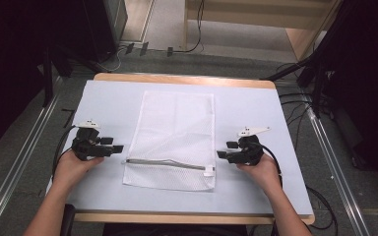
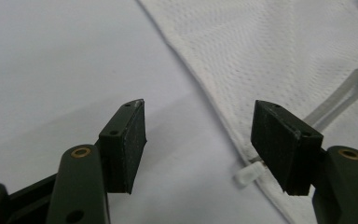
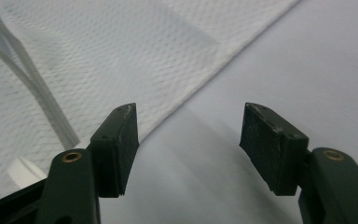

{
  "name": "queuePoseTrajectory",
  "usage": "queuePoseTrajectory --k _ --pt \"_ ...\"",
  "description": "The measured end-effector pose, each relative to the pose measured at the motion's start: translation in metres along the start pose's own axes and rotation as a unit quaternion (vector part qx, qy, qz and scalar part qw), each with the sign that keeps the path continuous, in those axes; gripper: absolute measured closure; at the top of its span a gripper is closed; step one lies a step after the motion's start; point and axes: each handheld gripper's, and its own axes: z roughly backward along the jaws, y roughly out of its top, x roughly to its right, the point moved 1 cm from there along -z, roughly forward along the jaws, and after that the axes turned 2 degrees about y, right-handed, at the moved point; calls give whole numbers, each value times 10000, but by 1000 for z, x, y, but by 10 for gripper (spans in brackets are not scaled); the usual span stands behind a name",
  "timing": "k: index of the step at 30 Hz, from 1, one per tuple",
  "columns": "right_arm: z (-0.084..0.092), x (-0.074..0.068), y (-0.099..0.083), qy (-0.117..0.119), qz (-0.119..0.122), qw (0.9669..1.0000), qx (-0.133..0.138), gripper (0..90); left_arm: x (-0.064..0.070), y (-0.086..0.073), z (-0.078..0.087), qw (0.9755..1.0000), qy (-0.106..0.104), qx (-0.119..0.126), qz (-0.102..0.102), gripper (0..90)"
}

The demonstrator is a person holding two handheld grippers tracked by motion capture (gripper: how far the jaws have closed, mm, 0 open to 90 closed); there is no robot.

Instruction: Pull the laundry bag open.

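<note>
Mesh laundry bag (image 1: 174, 140) lies flat in the middle of the pale blue table (image 1: 103, 98), long side running away from me, its zipper (image 1: 165, 163) across the near end and closed as far as I can tell. My left gripper (image 1: 113, 147) sits just beside the bag's left edge and my right gripper (image 1: 222, 153) just beside its right edge, both level with the zipper, jaws spread wide with nothing between them. In my left gripper view the hem (image 2: 223, 126) runs between my jaws. To work well here, I judge I should come in low, pinch only the hem on both sides, and move both hands together so the thin mesh stays flat.
</note>
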Motion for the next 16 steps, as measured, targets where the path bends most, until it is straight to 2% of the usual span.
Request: queuePoseTrajectory --k 2,3,5,6,11,14,15,16 --pt "1 2 -1 -52 -39 10000 12 369 -2 0 0 10000 26 -4 9 337" --pt "3 5 -2 -184 -79 9998 42 363 -7 -1 -2 9999 145 -1 20 329" --pt "4 6 -2 -218 -121 9997 53 360 -8 -1 -2 9998 195 -14 27 318" --pt "5 8 -3 -308 -145 9994 89 353 -11 -2 -4 9994 337 14 19 291" --pt "6 10 -6 -407 -165 9990 93 338 -15 -2 -6 9988 497 -28 -3 274" --pt "7 11 -7 -451 -158 9988 83 318 -15 -1 -8 9981 616 7 -81 256" --pt "6 12 -9 -514 -156 9985 81 302 -16 -1 -9 9973 712 -27 -176 253" --pt "6 12 -9 -514 -156 9985 81 302 -16 -1 -9 9973 712 -27 -176 253"
